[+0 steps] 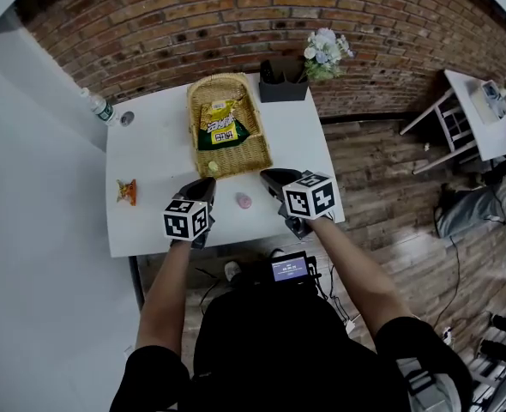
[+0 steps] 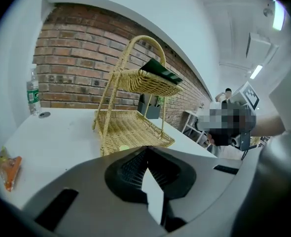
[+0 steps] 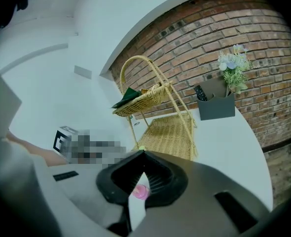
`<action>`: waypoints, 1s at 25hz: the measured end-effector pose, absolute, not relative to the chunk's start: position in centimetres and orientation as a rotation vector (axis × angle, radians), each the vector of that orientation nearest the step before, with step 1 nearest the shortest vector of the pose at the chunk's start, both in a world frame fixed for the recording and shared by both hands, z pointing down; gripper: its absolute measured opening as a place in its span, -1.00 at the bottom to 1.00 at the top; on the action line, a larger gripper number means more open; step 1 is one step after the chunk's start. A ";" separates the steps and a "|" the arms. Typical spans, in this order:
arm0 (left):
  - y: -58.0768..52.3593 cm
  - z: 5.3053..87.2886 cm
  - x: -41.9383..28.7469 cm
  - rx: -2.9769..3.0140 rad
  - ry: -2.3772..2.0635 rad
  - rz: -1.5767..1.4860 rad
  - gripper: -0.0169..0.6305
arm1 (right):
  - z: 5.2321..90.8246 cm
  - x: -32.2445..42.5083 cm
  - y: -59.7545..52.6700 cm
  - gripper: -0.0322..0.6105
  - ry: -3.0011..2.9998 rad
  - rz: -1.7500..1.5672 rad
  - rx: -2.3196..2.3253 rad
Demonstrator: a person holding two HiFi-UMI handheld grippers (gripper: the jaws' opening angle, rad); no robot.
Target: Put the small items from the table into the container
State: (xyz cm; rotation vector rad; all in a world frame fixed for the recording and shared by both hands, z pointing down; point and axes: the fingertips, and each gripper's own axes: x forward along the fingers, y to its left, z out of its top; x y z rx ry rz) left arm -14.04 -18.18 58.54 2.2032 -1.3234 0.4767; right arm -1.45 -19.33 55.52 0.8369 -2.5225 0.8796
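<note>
white table point(image 1: 154, 153) with wicker basket point(image 1: 232, 164), pink item point(image 1: 243, 201), perhaps snack packet point(image 1: 127, 192), bottle point(image 1: 99, 107)

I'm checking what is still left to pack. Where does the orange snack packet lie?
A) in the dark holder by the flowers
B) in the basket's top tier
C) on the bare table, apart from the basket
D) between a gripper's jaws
C: the orange snack packet lies on the white table, to the left of the wicker basket in the head view and clear of it.

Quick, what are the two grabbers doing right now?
Left gripper: closed, nothing in it.
Right gripper: closed, empty; the pink item lies loose on the table.
</note>
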 end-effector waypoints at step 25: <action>-15.1 58.2 -13.1 2.213 -1.296 0.383 -0.92 | 56.4 -1.3 -16.8 -0.86 -2.523 0.921 0.821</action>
